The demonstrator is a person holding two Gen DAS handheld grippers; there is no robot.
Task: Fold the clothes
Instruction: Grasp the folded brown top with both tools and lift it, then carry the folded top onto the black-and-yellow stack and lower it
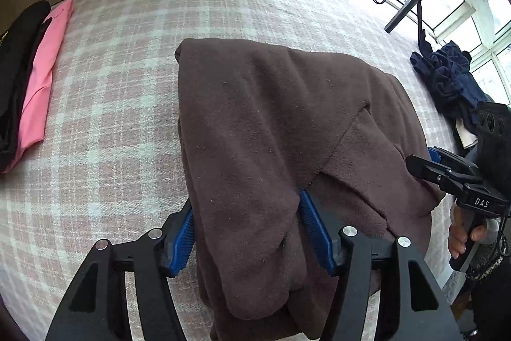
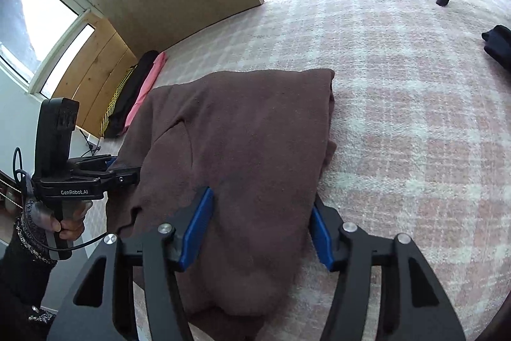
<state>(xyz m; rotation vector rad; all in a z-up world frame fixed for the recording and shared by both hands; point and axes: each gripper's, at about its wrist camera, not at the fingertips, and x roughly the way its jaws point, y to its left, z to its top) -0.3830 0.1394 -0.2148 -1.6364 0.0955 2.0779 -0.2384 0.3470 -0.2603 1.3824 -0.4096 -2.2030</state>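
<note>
One brown garment lies on the plaid-covered bed, already doubled into a thick stack of layers, and both claws have its near edge between their blue pads. The left claw has its fingers spread on either side of a bundle of the cloth that hangs toward the camera; the right claw does the same at the other near corner. The pads stand well apart with thick fabric filling the gap, so I cannot tell whether either is truly clamping or only straddling. As a judgement, the step in hand is a fold of this garment — either the near edge is being taken up to carry over the far part, or it is being laid down and squared. If it is a lift, both corners need to rise level together so the layers do not slide apart; the fleece-like cloth looks heavy and limp. By count: two claws, one brown garment in work, two flat folded pieces at the bed's left side — a pink one and a black one — and one crumpled navy heap at the right.
</note>
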